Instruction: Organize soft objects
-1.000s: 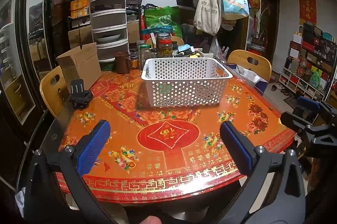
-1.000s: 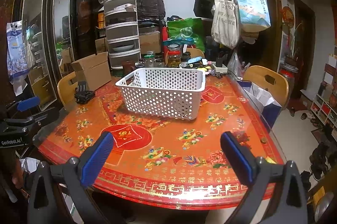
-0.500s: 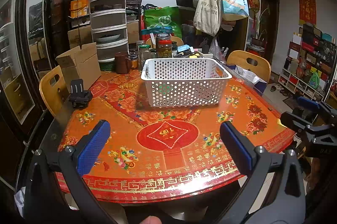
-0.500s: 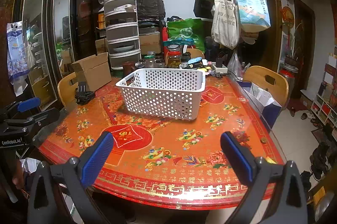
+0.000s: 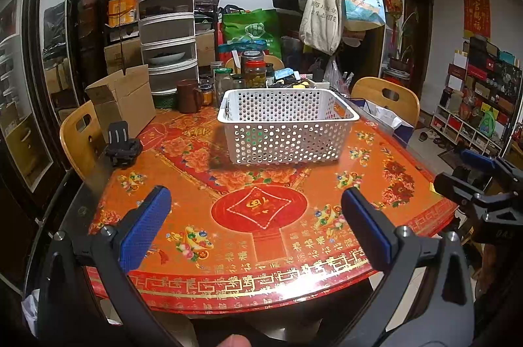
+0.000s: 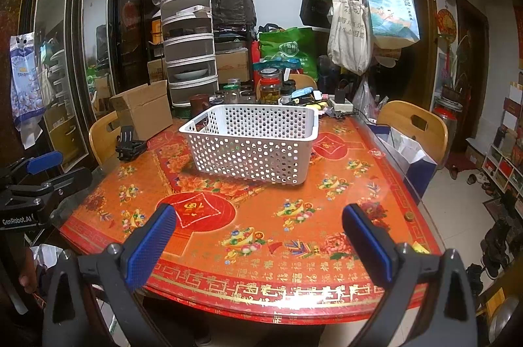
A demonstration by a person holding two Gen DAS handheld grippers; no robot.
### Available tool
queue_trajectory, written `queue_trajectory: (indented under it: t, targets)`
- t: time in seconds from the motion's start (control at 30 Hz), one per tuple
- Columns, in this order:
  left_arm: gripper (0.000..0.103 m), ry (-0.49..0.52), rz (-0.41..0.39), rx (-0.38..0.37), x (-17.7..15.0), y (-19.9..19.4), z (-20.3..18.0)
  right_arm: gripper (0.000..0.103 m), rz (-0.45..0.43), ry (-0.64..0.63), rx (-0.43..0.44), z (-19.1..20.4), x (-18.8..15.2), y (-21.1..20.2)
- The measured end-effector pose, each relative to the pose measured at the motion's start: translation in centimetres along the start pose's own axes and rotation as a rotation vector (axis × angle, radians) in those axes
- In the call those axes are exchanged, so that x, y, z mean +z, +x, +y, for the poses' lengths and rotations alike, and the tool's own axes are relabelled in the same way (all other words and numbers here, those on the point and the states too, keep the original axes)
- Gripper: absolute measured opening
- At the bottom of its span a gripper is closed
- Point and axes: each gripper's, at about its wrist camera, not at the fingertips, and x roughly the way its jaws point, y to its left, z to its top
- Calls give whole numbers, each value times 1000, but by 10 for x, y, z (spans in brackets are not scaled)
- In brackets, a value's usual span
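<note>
A white plastic basket [image 5: 287, 124], its walls punched with round holes, sits just above the middle of the frame on the red and orange table [image 5: 261, 236]. Its inside appears bare. The left gripper [image 5: 255, 218] fills the bottom of its view, blue pads spread wide, holding nothing. The right gripper [image 6: 258, 234] is likewise wide apart at the bottom of its frame. A cardboard box [image 5: 122, 98] stands at the left.
</note>
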Motion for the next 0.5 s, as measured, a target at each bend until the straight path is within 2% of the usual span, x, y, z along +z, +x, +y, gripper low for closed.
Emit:
queue_trajectory:
  t: [0.5]
  targets:
    - [103, -3, 7, -14, -9, 5, -5, 101, 4, 0, -1, 0, -2, 1]
